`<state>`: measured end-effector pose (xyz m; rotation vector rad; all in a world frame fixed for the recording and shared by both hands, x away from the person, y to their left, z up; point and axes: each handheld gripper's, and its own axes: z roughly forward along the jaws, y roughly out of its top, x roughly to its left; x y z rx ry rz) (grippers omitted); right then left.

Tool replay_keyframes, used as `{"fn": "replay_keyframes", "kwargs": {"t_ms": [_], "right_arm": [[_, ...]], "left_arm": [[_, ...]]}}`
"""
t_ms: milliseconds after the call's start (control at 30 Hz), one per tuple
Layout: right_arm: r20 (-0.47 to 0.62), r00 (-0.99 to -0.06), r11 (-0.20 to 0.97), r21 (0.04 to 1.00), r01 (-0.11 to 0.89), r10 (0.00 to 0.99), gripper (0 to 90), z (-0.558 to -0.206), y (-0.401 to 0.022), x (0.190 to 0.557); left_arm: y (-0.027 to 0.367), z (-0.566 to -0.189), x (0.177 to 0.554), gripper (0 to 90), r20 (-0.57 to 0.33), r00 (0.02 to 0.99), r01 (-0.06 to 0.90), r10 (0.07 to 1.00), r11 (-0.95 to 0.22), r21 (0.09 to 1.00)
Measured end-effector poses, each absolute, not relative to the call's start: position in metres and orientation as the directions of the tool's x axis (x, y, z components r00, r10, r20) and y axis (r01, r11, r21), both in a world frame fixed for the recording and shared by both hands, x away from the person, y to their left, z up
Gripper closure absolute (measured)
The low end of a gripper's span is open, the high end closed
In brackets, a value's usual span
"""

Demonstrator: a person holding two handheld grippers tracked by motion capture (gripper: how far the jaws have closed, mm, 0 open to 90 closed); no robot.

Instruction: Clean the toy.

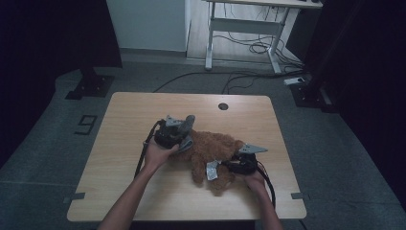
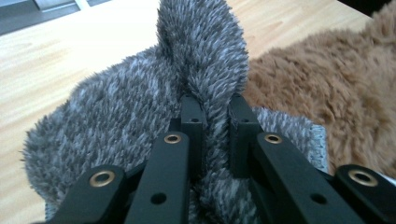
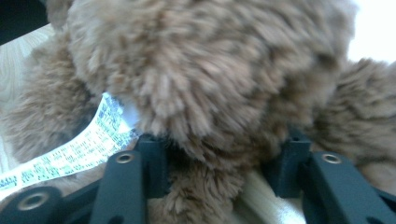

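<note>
- Spreading under everything, the wooden table has a round cable hole near its far edge; beyond it on the floor stand a white desk frame and loose cables.
- The brown teddy bear lies right of the table's centre, between the two hands.
- The grey fuzzy cloth sits against the bear's far-left side, a fold of it standing upright.
- The left gripper has its jaws narrow, pinching that upright fold; the bear's brown fur lies just behind.
- The right gripper stands partly wide around a tuft of the bear's fur; whether the pads press it I cannot tell.
- A white printed label hangs from the bear beside the right gripper's left jaw.
</note>
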<state>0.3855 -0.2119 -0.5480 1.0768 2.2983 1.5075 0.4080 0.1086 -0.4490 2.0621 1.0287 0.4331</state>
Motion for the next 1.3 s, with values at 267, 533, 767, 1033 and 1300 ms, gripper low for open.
{"fn": "replay_keyframes", "kwargs": {"t_ms": [267,533,767,1033,1300], "right_arm": [[0.32,-0.712,0.167,0.836,0.523,0.625,37.6,-0.539,-0.22,0.375],[0.322,-0.723,0.115,0.868,0.483,0.612,25.2,-0.522,-0.217,0.365],[0.251,-0.73,0.178,0.873,0.455,0.636,45.4,-0.53,-0.202,0.365],[0.181,-0.738,0.213,0.889,0.405,0.65,56.0,-0.532,-0.202,0.36],[0.134,-0.734,0.248,0.888,0.387,0.665,59.3,-0.532,-0.199,0.357]], "left_arm": [[0.128,-0.465,0.386,80.0,-0.101,0.612,0.536,0.784,-0.317,0.783],[0.134,-0.472,0.367,80.0,-0.115,0.629,0.521,0.769,-0.307,0.796],[0.124,-0.449,0.362,79.5,-0.091,0.633,0.502,0.768,-0.318,0.804],[0.033,-0.423,0.374,78.9,-0.089,0.752,0.444,0.653,-0.403,0.8],[-0.028,-0.442,0.396,78.9,-0.096,0.772,0.487,0.629,-0.486,0.725]]}}
